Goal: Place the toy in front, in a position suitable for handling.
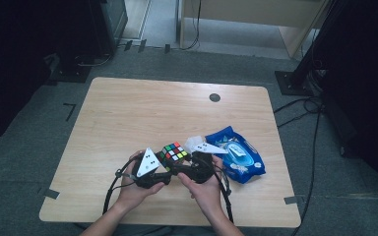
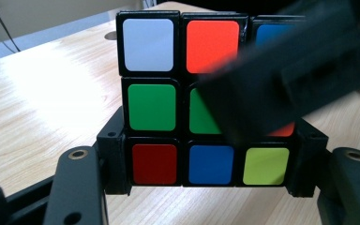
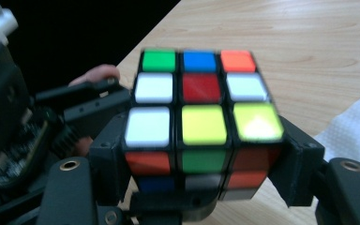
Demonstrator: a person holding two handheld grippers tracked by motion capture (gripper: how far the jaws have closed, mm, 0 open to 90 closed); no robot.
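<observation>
Two grippers held one puzzle cube (image 1: 173, 152) just above the near edge of the table (image 1: 128, 113). The left gripper (image 2: 206, 161) clamped its bottom layer, and the right gripper (image 3: 201, 140) clasped the layer facing it from the opposite side. Any twist would turn about the line between the two hands.

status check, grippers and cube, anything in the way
Left gripper shut on cube. Right gripper shut on it too. Wipes pack beside, not blocking.
</observation>
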